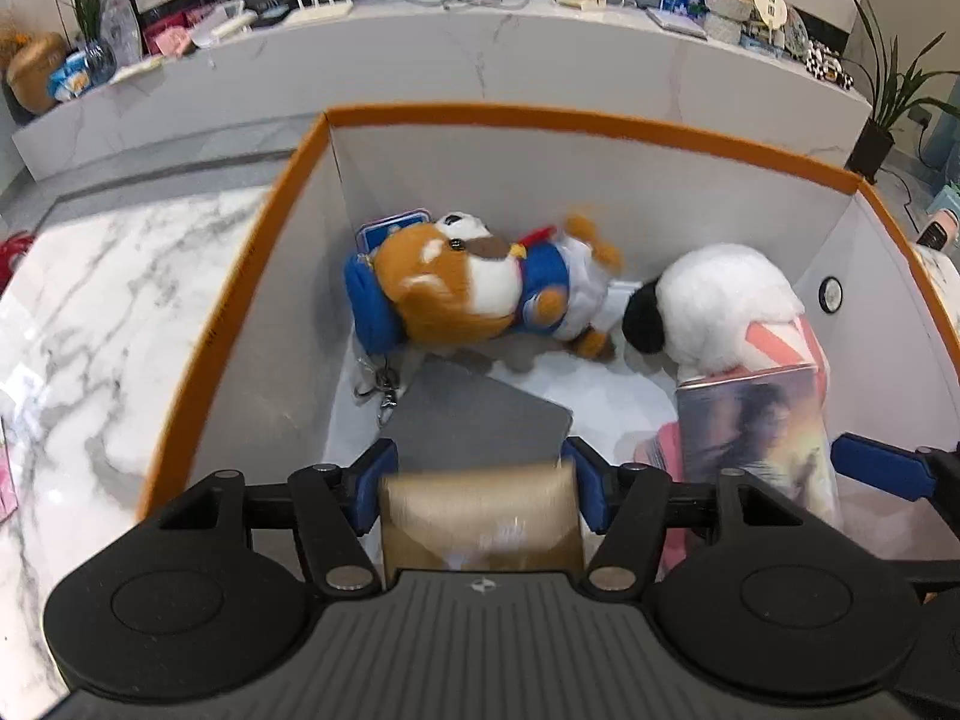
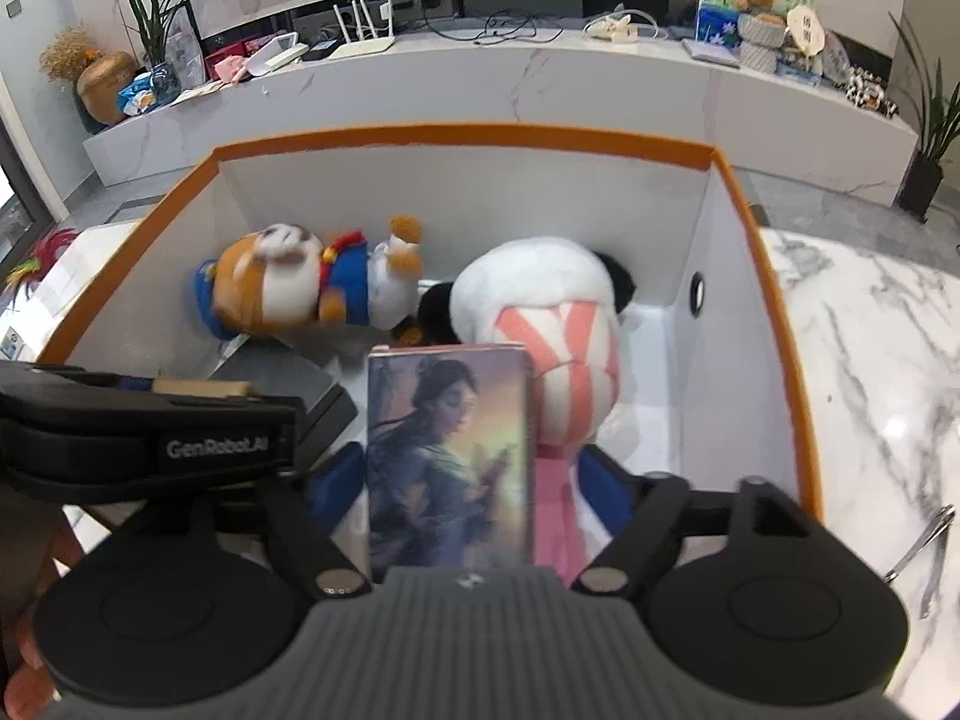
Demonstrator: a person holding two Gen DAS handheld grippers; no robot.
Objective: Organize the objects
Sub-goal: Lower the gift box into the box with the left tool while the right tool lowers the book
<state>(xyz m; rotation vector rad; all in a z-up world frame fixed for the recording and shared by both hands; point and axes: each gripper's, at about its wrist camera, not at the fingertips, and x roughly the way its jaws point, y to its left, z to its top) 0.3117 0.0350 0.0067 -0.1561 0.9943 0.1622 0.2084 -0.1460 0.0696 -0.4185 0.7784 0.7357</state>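
Both grippers point down into a white storage box with an orange rim [image 1: 540,120] [image 2: 456,135]. My left gripper [image 1: 480,480] has a gold box [image 1: 480,516] between its blue pads; the gold box is blurred and looks loose. My right gripper [image 2: 471,486] stands open around an upright picture box showing a painted woman [image 2: 450,456] [image 1: 756,438], with gaps on both sides. Inside lie a brown dog plush [image 1: 456,288] [image 2: 282,288], a white plush with black ears [image 1: 720,300] [image 2: 528,288] wearing pink striped cloth [image 2: 564,372], and a flat grey slab [image 1: 474,420].
A blue pouch [image 1: 372,312] and a key ring [image 1: 378,390] lie in the box's left corner. The box stands on a marble table [image 1: 90,330] [image 2: 870,360], where a metal tool [image 2: 918,540] lies at the right. A cluttered low console [image 2: 480,78] runs behind.
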